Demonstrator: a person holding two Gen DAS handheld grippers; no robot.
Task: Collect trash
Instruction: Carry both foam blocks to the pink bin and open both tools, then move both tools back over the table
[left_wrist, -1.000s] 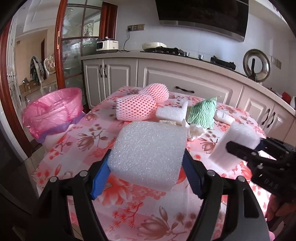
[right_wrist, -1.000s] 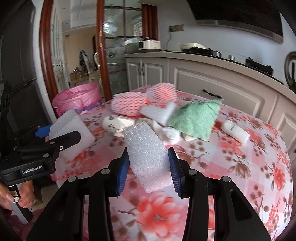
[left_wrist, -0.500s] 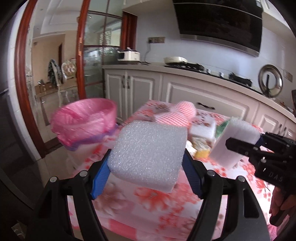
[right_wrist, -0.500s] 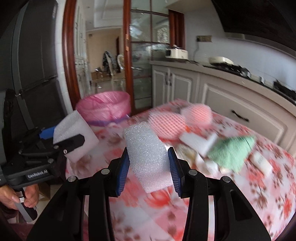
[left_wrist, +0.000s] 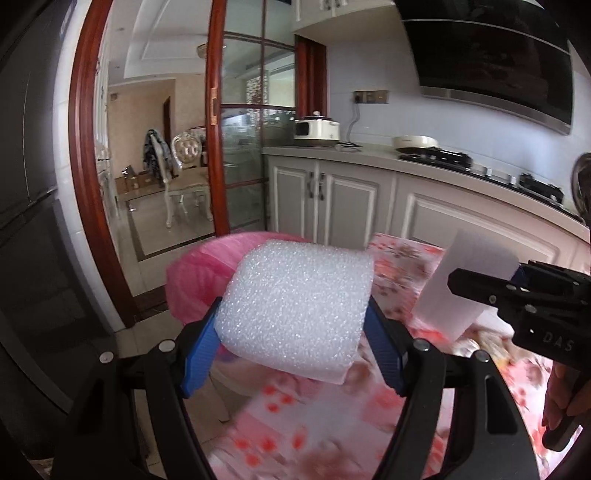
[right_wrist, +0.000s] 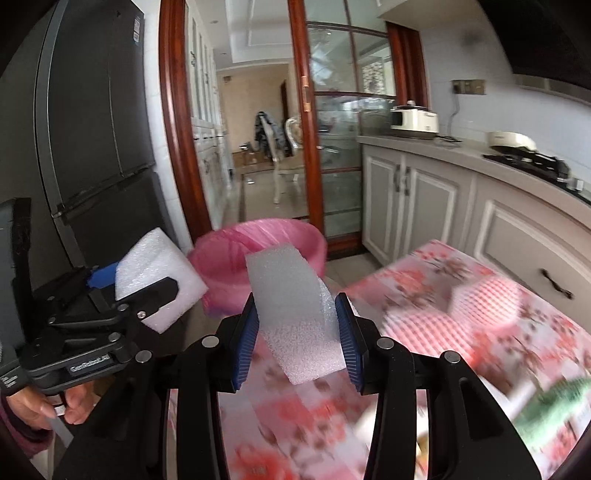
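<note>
My left gripper is shut on a wide white foam block, its blue pads pressing both sides. Behind the block stands a bin with a pink liner, partly hidden. My right gripper is shut on a narrow white foam strip, held upright in front of the pink-lined bin. Each gripper shows in the other's view: the right gripper with its strip, and the left gripper with its block. Both hang over the table's left edge.
The floral tablecloth carries a pink foam net and a green cloth, both blurred. A dark fridge stands left. White cabinets line the back. A wood-framed glass door opens behind the bin.
Both grippers have swung left and a little up, away from the trash on the table and towards the pink-lined bin. Each still holds its foam piece.
</note>
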